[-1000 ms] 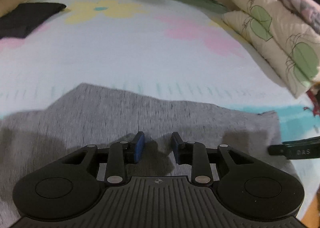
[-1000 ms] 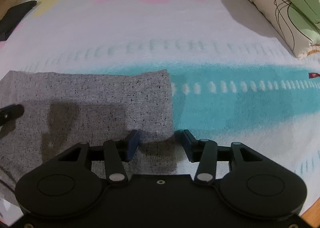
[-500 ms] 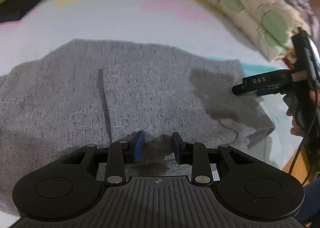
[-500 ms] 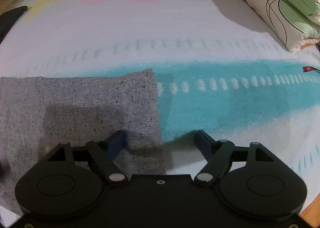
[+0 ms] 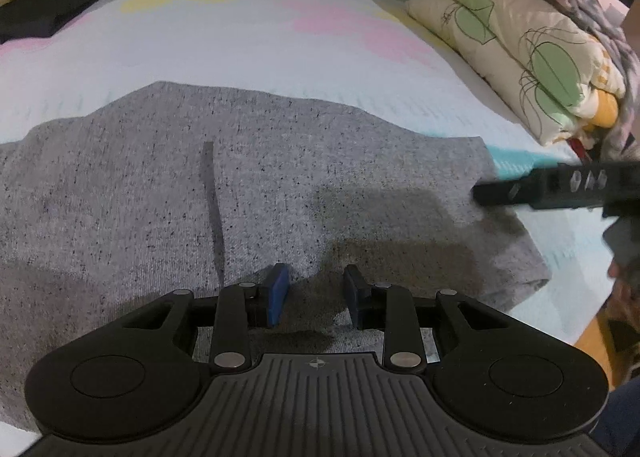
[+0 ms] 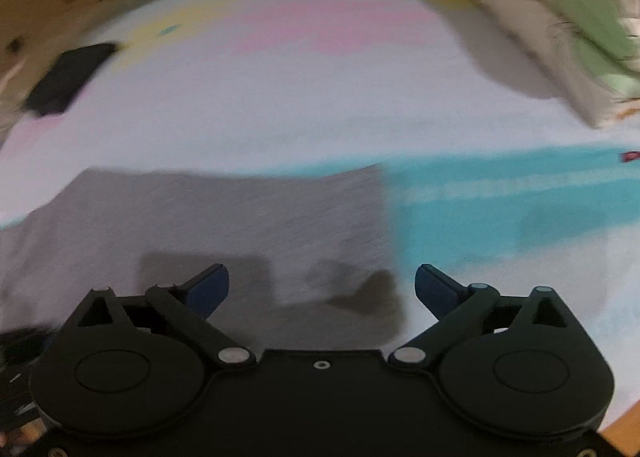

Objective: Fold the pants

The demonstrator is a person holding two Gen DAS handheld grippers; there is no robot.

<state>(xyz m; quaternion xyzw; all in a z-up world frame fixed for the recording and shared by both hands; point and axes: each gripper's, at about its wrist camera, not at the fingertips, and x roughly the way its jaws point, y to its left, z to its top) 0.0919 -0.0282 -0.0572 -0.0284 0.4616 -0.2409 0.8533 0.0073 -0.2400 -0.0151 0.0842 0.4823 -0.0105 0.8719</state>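
**Q:** Grey fabric fills most of both views. What is it, and where does it lie?

**A:** Those are the grey speckled pants (image 5: 280,185), spread flat on a bed (image 5: 240,45) whose sheet is white with pink, yellow and turquoise patches. One straight dark line, a fold edge or a seam, runs across the cloth in the left wrist view. The pants' right-hand edge ends on the turquoise band.

**Q:** How do the left jaws stand?

**A:** The left gripper (image 5: 316,289) hangs over the near part of the pants with its blue-padded jaws partly apart. A narrow gap shows between them, and only flat cloth is seen beyond it; they have hold of nothing.

**Q:** And the right?

**A:** The right gripper (image 6: 322,285) has just been opening its jaws, which now stand spread wide above the right-hand edge of the pants, with nothing gripped. That view is blurred. From the left wrist view, the right gripper shows as a dark bar at the right-hand edge of the pants.

**Q:** What else is on the bed?

**A:** Cream pillows (image 5: 520,45) with green leaf prints are stacked at the far right, and a black garment (image 5: 48,9) lies at the far left.
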